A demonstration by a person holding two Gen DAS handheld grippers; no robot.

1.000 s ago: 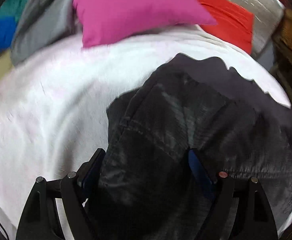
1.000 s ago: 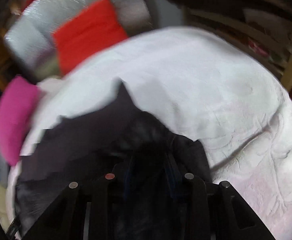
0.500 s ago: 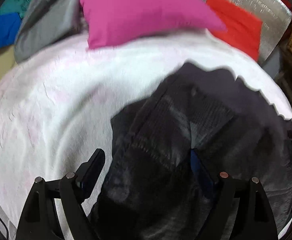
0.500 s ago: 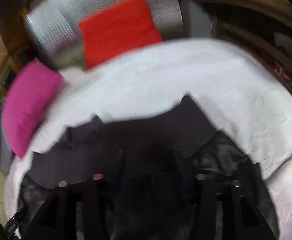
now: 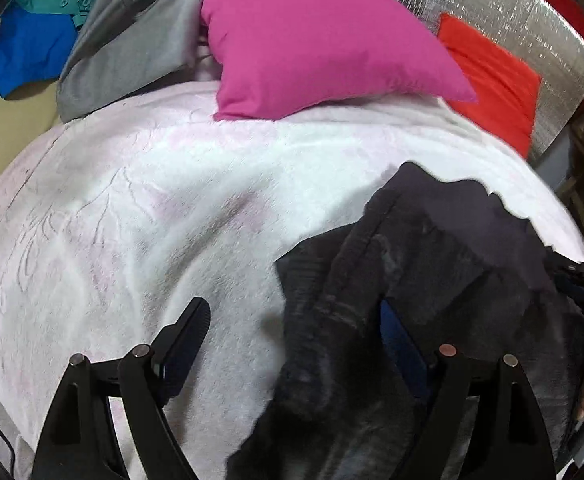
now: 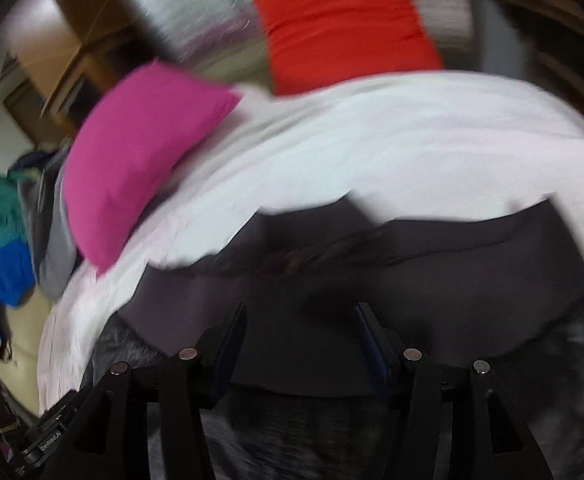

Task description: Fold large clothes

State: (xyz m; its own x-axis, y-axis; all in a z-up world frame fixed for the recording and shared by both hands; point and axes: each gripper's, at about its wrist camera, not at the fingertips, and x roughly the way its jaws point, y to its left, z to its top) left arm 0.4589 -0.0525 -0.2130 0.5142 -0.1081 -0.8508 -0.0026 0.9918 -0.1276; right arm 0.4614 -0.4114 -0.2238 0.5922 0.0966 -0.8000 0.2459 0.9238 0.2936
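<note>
A dark grey-black garment point(image 5: 431, 300) lies bunched on a white blanket point(image 5: 152, 220); a ridge of it rises between my left fingers. My left gripper point(image 5: 292, 320) is open wide, with the left finger point(image 5: 188, 332) over bare blanket and the right finger point(image 5: 399, 340) against the cloth. In the right wrist view the garment point(image 6: 431, 264) spreads flat across the bed in front of my right gripper point(image 6: 301, 320), which is open just above it. The view is motion-blurred.
A magenta pillow point(image 5: 315, 36) and a red cushion point(image 5: 491, 76) lie at the bed's head against a silver foil panel point(image 5: 511, 4). Grey point(image 5: 132, 44), blue point(image 5: 28, 48) and teal clothes are piled at the far left. Wooden furniture stands behind the bed.
My left gripper has shifted left, so the garment now sits to the right of it. My right gripper has opened and let go of the cloth, and it has moved back and turned left.
</note>
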